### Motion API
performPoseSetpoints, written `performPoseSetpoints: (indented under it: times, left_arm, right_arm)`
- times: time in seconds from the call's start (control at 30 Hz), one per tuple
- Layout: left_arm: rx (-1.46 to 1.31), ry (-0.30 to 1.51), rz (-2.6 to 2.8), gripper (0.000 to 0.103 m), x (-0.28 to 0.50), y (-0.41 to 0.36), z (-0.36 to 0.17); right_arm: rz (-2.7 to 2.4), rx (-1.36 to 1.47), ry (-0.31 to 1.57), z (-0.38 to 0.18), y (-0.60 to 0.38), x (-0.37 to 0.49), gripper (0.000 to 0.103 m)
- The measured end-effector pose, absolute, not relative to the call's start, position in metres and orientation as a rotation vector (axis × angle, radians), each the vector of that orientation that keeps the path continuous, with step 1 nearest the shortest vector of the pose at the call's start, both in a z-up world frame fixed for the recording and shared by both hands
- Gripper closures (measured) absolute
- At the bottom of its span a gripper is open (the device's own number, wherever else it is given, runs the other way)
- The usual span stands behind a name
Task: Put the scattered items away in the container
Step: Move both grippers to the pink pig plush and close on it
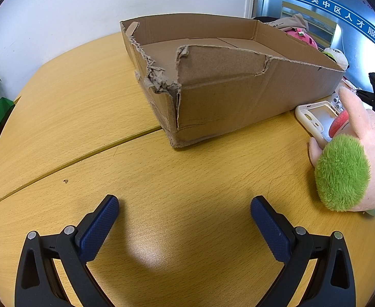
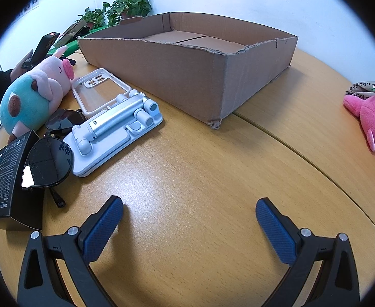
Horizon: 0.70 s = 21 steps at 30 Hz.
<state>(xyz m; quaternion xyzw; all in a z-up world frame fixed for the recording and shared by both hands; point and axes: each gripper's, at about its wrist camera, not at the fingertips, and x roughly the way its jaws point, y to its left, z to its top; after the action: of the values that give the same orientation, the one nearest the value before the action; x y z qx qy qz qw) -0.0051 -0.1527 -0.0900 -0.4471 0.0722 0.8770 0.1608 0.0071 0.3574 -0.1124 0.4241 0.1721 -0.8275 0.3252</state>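
An open, empty cardboard box (image 1: 238, 94) with torn edges sits on the wooden table; it also shows in the right wrist view (image 2: 187, 76). My left gripper (image 1: 185, 207) is open and empty above bare table, short of the box. My right gripper (image 2: 189, 209) is open and empty too. In the right view, left of the box, lie a pink and teal pig plush (image 2: 36, 94), a clear phone case (image 2: 97, 89), a white folded phone stand (image 2: 115, 133), black sunglasses (image 2: 49, 161) and a black carton (image 2: 5, 179). A pink plush (image 2: 374, 122) lies at the right.
The pig plush (image 1: 354, 158) and phone case (image 1: 315, 120) show at the left view's right edge. A person's hand holds a dark phone (image 2: 41, 48) beyond the pile. Potted plants (image 2: 126, 7) stand behind the box. A seam (image 2: 302, 153) crosses the table (image 2: 187, 174).
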Motion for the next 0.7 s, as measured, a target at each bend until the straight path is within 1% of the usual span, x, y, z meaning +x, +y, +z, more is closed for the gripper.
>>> performPoseSetpoints:
  times: [0.2,0.3,0.5,0.6,0.7]
  left_arm:
    - [-1.275,0.211,2.503,0.0,-0.005,-0.151,-0.091]
    - [-1.243,0.184,2.518,0.0,-0.003,-0.146,-0.082]
    - [-1.003,0.09,2.631,0.0,0.038,-0.133,-0.012]
    - [-0.903,0.069,2.62,0.0,0.066,-0.107,0.018]
    - [-0.86,0.003,2.543,0.0,0.082,-0.077,0.032]
  right_arm:
    - [-2.2,1.128,0.432,-0.113,0.356,0.009,0.0]
    - [-2.2,1.128,0.431,-0.113,0.357,0.009,0.0]
    - [-2.2,1.128,0.431,-0.113,0.357,0.009,0.0]
    - [-2.199,1.128,0.43,-0.113,0.357,0.009,0.0]
    - [-2.2,1.128,0.43,-0.113,0.357,0.008,0.0]
